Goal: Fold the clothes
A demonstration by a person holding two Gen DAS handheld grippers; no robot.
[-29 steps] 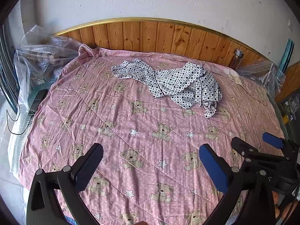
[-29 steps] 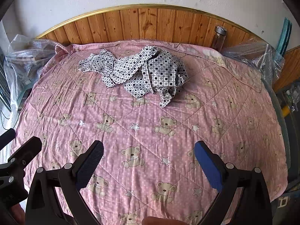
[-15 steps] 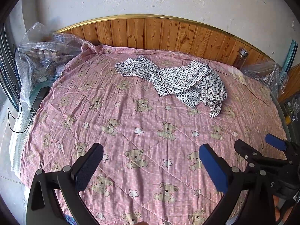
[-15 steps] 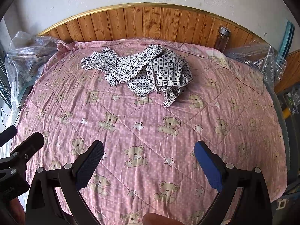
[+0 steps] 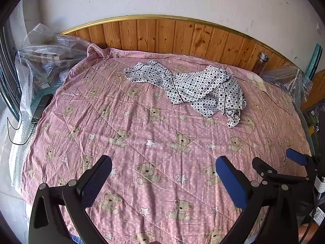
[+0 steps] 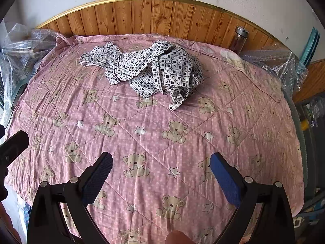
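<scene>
A crumpled garment [image 5: 195, 89] [image 6: 150, 71] in a black-and-white square print lies bunched near the head of a bed covered by a pink teddy-bear quilt [image 5: 142, 142] [image 6: 162, 142]. My left gripper [image 5: 162, 174] hovers open above the quilt's near part, well short of the garment, with nothing between its fingers. In the left wrist view the right gripper [image 5: 280, 162] also shows at the right edge. My right gripper [image 6: 160, 172] is open over the foot of the bed, far from the garment. The left gripper's finger [image 6: 14, 146] pokes in at the left edge.
A wooden headboard [image 5: 162, 36] [image 6: 154, 16] with a gold rim backs the bed. A bottle [image 5: 261, 62] [image 6: 239, 39] stands at its right end. Bubble wrap [image 5: 42, 69] [image 6: 276, 61] lies at both sides. A black cable [image 5: 15, 130] hangs left of the bed.
Both grippers have drawn back and lifted a little, so the bed and garment sit lower in the views. The garment has not moved and both grippers stay open.
</scene>
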